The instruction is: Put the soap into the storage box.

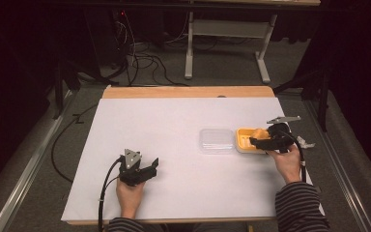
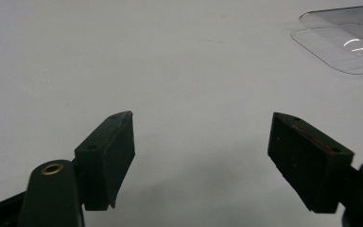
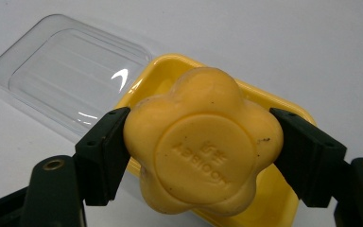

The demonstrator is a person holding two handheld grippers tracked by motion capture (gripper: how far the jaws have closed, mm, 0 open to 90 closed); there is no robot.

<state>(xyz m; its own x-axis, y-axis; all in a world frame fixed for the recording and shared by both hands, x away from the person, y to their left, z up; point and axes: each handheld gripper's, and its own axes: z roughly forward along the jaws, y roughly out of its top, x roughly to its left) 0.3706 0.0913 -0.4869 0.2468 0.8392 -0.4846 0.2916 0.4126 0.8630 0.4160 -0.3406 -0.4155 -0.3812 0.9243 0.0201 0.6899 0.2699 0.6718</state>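
While gripped above yellow tray (image 3: 283, 106), flower soap (image 3: 203, 142), clear lid (image 3: 71, 75) beside

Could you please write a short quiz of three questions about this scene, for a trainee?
1. True or false: the right gripper is shut on the yellow soap.
2. Which thing lies directly beside the yellow tray? A) a sponge B) the clear lid C) a cup
3. Fill in: the fingers of the left gripper are ____, with nothing between them.

Key
1. True: its fingers press the soap on both sides, above the tray.
2. B: the lid lies on the white table, next to the tray on its left in the high view.
3. Open.
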